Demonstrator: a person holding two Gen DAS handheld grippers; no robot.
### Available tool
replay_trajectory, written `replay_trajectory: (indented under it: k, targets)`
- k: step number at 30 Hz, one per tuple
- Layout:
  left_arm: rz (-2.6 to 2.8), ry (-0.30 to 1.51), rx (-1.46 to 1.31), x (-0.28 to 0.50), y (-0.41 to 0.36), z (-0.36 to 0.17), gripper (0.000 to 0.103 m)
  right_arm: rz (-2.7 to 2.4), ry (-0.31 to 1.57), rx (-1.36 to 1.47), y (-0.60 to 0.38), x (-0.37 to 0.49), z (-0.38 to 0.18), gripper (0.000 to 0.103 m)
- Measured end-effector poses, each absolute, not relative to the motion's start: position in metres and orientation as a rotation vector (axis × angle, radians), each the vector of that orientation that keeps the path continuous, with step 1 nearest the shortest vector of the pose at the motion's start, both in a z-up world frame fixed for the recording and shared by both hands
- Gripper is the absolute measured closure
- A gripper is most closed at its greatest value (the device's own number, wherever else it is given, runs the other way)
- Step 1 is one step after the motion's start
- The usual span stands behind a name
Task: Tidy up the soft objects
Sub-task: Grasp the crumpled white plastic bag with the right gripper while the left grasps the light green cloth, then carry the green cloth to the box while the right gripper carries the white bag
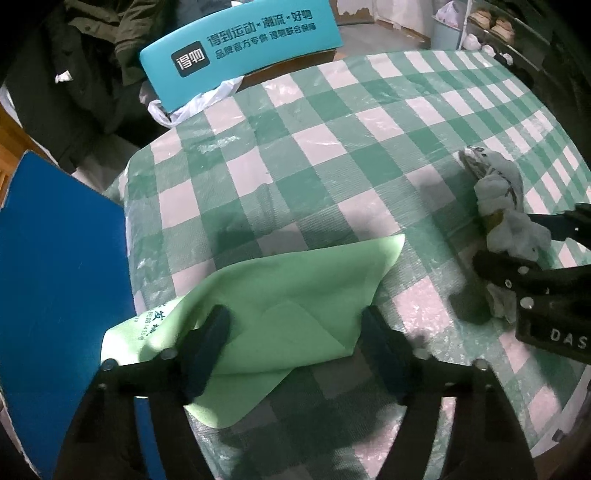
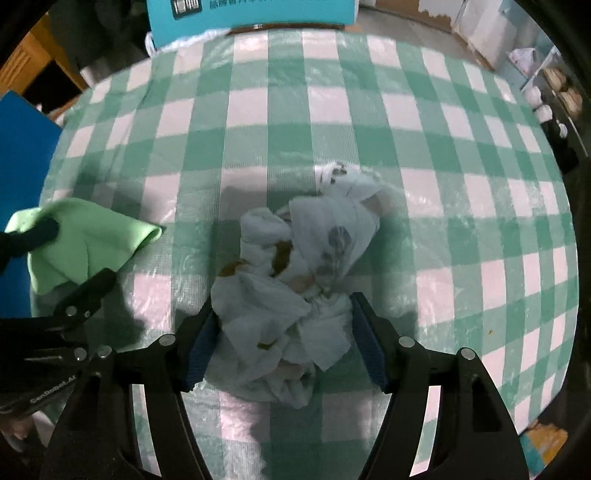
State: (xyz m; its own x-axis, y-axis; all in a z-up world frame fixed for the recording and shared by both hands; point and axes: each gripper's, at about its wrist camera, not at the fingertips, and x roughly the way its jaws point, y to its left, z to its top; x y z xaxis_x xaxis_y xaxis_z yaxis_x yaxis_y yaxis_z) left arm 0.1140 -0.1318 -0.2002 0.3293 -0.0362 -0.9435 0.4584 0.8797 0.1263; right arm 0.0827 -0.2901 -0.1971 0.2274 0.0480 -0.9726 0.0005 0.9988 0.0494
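Note:
A light green cloth [image 1: 288, 310] lies near the table's left front edge, partly folded, one corner hanging off. My left gripper [image 1: 295, 332] is open, its fingers on either side of the cloth. It also shows in the right wrist view [image 2: 85, 240]. A crumpled white cloth [image 2: 295, 280] with brown and grey marks lies mid-table. My right gripper [image 2: 284, 343] is open, its blue pads on either side of the cloth's near end, close to it. The white cloth also shows in the left wrist view [image 1: 506, 206], between the right gripper's fingers.
The table has a green and white checked cover [image 1: 332, 147] under clear plastic. A blue board [image 1: 62, 266] stands at the table's left edge. A teal box [image 1: 240, 40] sits past the far edge, with dark clothing [image 1: 74, 74] to its left and shelves [image 1: 495, 26] far right.

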Motion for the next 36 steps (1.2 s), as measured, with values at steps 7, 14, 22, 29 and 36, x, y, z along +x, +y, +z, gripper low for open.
replay_trajectory:
  k: [7, 14, 22, 29, 36]
  targets:
    - [-0.362, 1.188, 0.412, 0.109, -0.140, -0.198, 0.084, 0.047, 1.343, 0.053, -0.296, 0.084, -0.191, 0.074]
    - [-0.390, 1.235, 0.326, 0.105, -0.145, -0.194, 0.098, 0.074, 1.316, 0.084, -0.305, 0.077, -0.173, 0.074]
    - [-0.456, 1.198, 0.308, 0.089, -0.158, -0.170, 0.098, 0.106, 1.262, 0.075, -0.308, 0.058, -0.144, 0.075]
    - [-0.483, 1.160, 0.269, 0.076, -0.157, -0.140, 0.098, 0.130, 1.216, 0.089, -0.311, 0.045, -0.120, 0.076]
    - [-0.486, 1.122, 0.250, 0.069, -0.151, -0.115, 0.098, 0.138, 1.158, 0.047, -0.297, 0.041, -0.095, 0.077]
